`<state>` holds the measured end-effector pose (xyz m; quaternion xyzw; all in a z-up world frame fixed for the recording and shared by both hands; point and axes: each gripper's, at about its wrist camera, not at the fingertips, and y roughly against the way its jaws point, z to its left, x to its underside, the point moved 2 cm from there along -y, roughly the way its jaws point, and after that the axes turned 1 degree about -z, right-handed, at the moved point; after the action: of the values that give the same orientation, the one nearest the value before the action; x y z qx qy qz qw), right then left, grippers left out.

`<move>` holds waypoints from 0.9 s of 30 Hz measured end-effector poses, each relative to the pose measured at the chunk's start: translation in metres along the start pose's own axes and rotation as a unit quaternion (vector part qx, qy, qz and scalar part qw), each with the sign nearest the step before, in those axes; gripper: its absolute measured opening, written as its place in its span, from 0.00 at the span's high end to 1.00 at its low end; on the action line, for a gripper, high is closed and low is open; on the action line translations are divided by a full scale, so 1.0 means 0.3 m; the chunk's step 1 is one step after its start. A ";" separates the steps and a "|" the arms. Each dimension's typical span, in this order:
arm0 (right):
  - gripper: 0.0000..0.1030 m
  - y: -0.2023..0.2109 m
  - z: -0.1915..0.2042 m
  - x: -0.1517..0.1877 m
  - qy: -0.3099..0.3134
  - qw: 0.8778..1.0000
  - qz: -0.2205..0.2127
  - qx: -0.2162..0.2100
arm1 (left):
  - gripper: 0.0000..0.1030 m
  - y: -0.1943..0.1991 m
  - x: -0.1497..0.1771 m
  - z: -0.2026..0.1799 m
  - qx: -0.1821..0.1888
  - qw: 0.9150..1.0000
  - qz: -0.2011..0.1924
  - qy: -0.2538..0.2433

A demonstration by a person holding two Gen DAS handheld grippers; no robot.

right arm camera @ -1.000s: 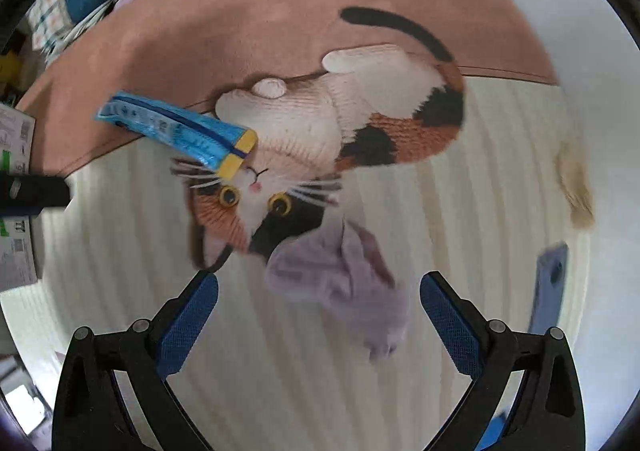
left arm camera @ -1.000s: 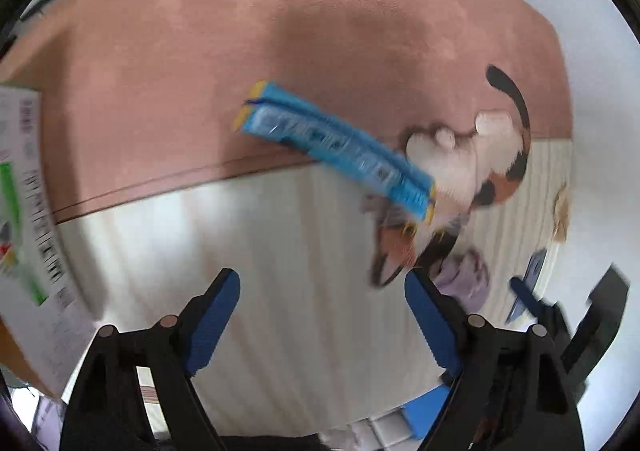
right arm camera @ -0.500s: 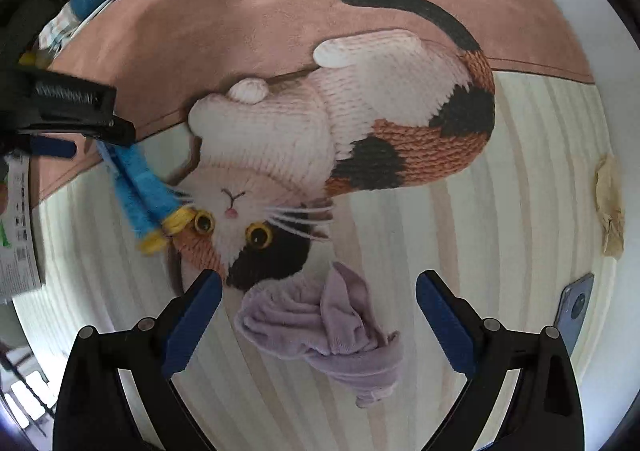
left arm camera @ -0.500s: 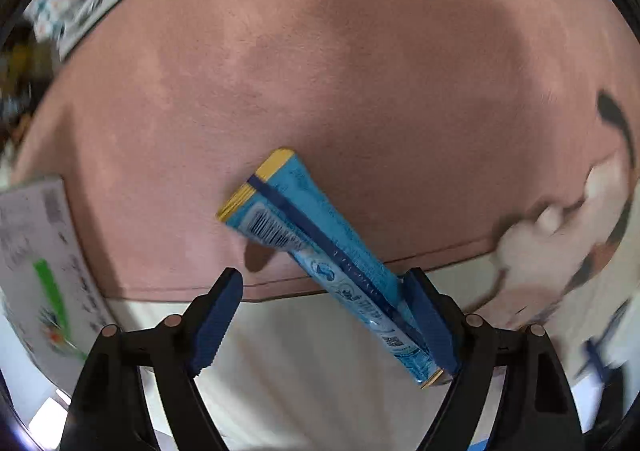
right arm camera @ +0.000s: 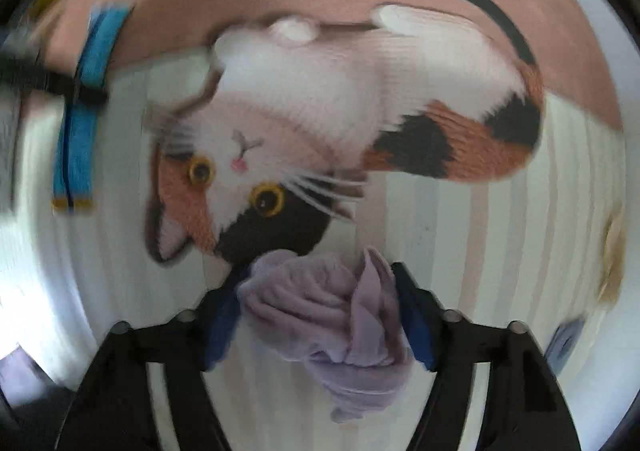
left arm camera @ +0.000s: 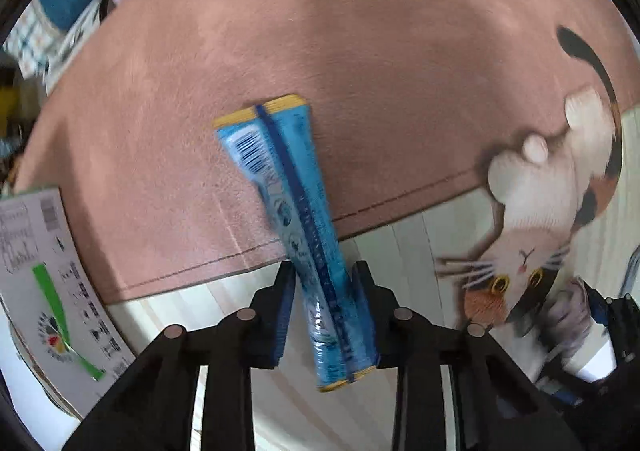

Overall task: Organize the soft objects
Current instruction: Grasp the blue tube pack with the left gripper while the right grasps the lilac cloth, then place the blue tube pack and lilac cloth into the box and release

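**Both grippers closing on soft items above the cat rug**

Grasp stage, seen from two wrist cameras. A second ago both pairs of fingers stood wide open above the cat rug (left arm camera: 360, 51); half a second ago the left pair straddled the blue packet while the right pair hovered open over the cloth. Now the left gripper (left arm camera: 325, 275) has its fingers closed on the blue packet (left arm camera: 296, 219), which runs lengthwise between them, its yellow-edged far end over the pink field and its near end projecting behind the pads. The right gripper (right arm camera: 318, 279) has narrowed around the lilac cloth (right arm camera: 332, 319); the fingers bracket the crumpled bundle and appear to press its sides, so the hold is judged to be made or nearly so. Whether either item has left the rug cannot be told. The change suggests that pick-up of two soft items is under way, with sorting or placement not yet begun.

The left view alone shows the printed card (left arm camera: 52, 279) at the rug's left edge, the cluttered fabrics beyond the rug, and the barcode on the packet. The right view alone shows the cloth's folds, the whole cat figure (right arm camera: 360, 123), and the packet (right arm camera: 86, 99) from the side, crossed by a dark finger of the left gripper; motion blur softens both.
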<state>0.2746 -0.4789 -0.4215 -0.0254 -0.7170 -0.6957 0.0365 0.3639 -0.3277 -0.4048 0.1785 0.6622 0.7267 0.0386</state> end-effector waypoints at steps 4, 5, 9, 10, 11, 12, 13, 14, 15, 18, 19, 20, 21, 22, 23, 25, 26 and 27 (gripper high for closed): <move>0.54 0.007 -0.067 0.008 -0.118 0.986 0.040 -0.113 | 0.68 -0.016 0.032 -0.019 0.006 1.000 -0.004 -0.015; 0.49 0.012 -0.067 0.007 -0.124 0.983 0.039 -0.130 | 0.67 -0.020 0.031 -0.029 0.006 1.000 -0.002 -0.019; 0.43 0.016 -0.034 0.004 -0.112 0.988 0.048 -0.095 | 0.68 -0.027 0.077 -0.020 0.022 1.000 0.001 -0.015; 0.43 0.017 -0.014 0.012 -0.110 0.989 0.046 -0.085 | 0.75 -0.025 0.089 -0.026 0.021 0.999 -0.007 -0.023; 0.43 0.000 -0.022 0.013 -0.107 0.991 0.048 -0.070 | 0.78 -0.022 0.089 -0.005 0.017 0.999 -0.011 -0.030; 0.43 -0.001 -0.007 0.015 -0.102 0.992 0.050 -0.053 | 0.81 -0.026 0.116 -0.002 0.009 0.999 -0.019 -0.038; 0.43 -0.003 0.006 0.016 -0.100 0.993 0.051 -0.038 | 0.83 -0.025 0.139 0.017 0.004 0.999 -0.025 -0.043; 0.47 -0.007 0.025 0.028 -0.104 0.993 0.051 -0.023 | 0.85 -0.020 0.154 0.012 0.002 0.999 -0.029 -0.046; 0.50 -0.004 0.043 0.032 -0.107 0.993 0.049 -0.008 | 0.86 -0.018 0.166 0.014 0.003 0.999 -0.030 -0.045; 0.71 0.013 0.096 0.042 -0.130 0.990 0.049 -0.002 | 0.86 0.001 0.208 0.025 0.020 0.999 -0.030 -0.033; 0.72 0.021 0.106 0.053 -0.138 0.989 0.047 -0.011 | 0.87 0.016 0.223 0.034 0.024 0.999 -0.035 -0.027; 0.73 0.026 0.130 0.063 -0.145 0.988 0.044 -0.021 | 0.87 0.025 0.235 0.042 0.027 0.999 -0.038 -0.026; 0.73 0.037 0.142 0.068 -0.149 0.988 0.042 -0.028 | 0.87 0.041 0.254 0.052 0.035 0.998 -0.042 -0.023; 0.73 0.056 0.155 0.074 -0.151 0.987 0.039 -0.033 | 0.87 0.058 0.272 0.061 0.045 0.998 -0.046 -0.017; 0.73 0.072 0.172 0.084 -0.152 0.987 0.033 -0.036 | 0.87 0.077 0.287 0.070 0.053 0.997 -0.050 -0.014; 0.73 0.124 0.201 0.103 -0.159 0.986 0.022 -0.055 | 0.87 0.129 0.337 0.097 0.071 0.995 -0.066 -0.009; 0.73 0.156 0.224 0.110 -0.162 0.984 0.016 -0.070 | 0.87 0.158 0.365 0.104 0.076 0.994 -0.073 -0.006; 0.73 0.182 0.241 0.114 -0.163 0.983 0.012 -0.081 | 0.87 0.179 0.378 0.118 0.084 0.993 -0.077 -0.004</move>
<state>0.2440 -0.4056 -0.3662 -0.1492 -0.6540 -0.7379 -0.0747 0.2789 -0.2674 -0.3267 0.1319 0.7328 0.6625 0.0820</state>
